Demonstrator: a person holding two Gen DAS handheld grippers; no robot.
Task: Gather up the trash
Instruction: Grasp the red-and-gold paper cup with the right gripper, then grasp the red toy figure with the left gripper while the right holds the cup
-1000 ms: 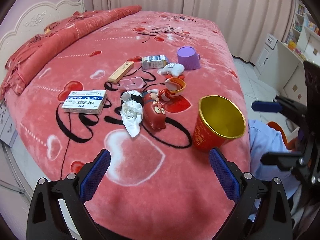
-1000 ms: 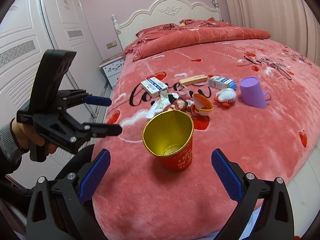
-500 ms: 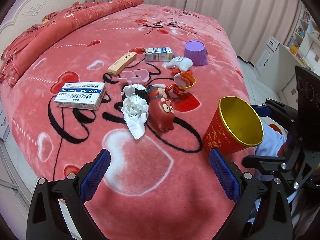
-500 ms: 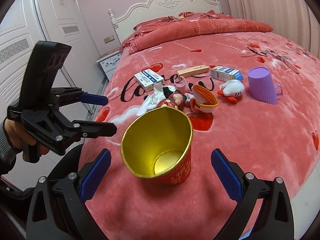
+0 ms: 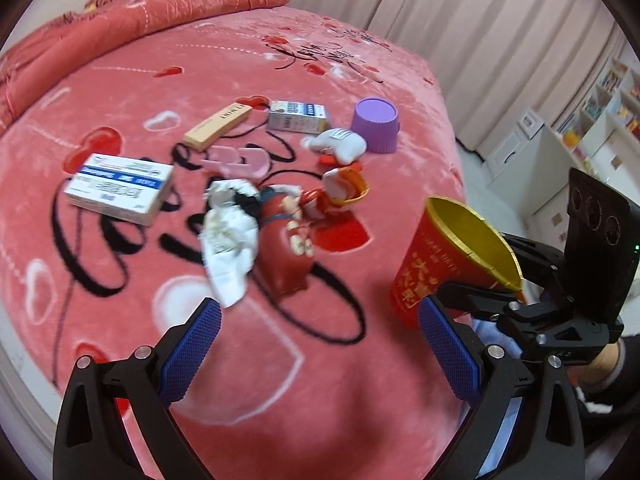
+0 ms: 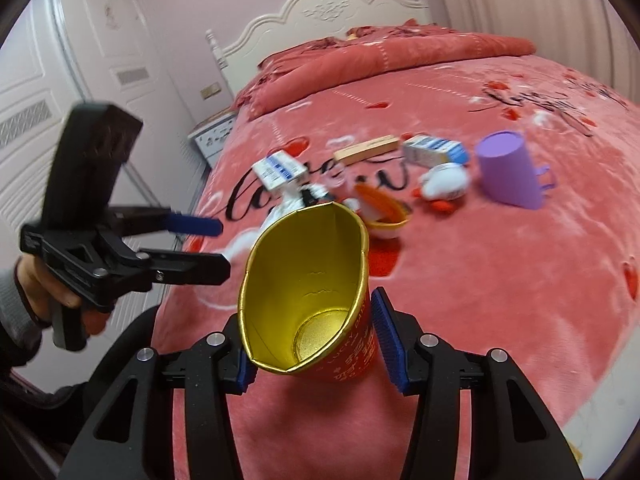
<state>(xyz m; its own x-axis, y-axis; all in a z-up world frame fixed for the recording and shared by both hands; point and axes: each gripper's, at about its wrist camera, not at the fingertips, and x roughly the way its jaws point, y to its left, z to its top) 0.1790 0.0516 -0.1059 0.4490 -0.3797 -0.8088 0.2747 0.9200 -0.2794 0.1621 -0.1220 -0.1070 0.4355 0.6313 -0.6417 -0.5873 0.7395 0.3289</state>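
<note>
Your right hand-held gripper (image 6: 316, 344) has just been closing, and the red cup (image 6: 320, 300) with the gold lining now sits between its blue pads. The rim is squashed from round to oval, so the pads are pressing on the wall: the cup is held. It tilts with its mouth toward the clutter, which suits its likely role as the bin for this job. Judged step: secure the container first, then feed trash into it.

Your left hand-held gripper (image 5: 320, 352) stands wide with nothing between its pads. It hovers over bare blanket, aimed toward the crumpled tissue (image 5: 230, 240), which is the clearest piece of trash here. That split makes sense: one hand holds the cup, the other picks.

Trash location: the tissue lies mid-bed, touching a red toy (image 5: 284, 256). Past them lie a white-and-blue box (image 5: 120, 188), a tan box (image 5: 218, 126), a small carton (image 5: 298, 116), a white plush (image 5: 340, 146), an orange-rimmed bowl-like toy (image 5: 346, 190) and an upturned purple cup (image 5: 376, 124). Which of the boxes count as trash I cannot tell.

Surface: a bed (image 5: 320, 400) under a plush red blanket with hearts and black script; soft, so the cup would stand poorly if released. A rolled quilt (image 6: 380, 60) lies near the white headboard (image 6: 320, 20). Room: pink walls, curtains (image 5: 480, 40), white wardrobe doors (image 6: 80, 100), white shelves (image 5: 600, 112). Both views are blurred.
</note>
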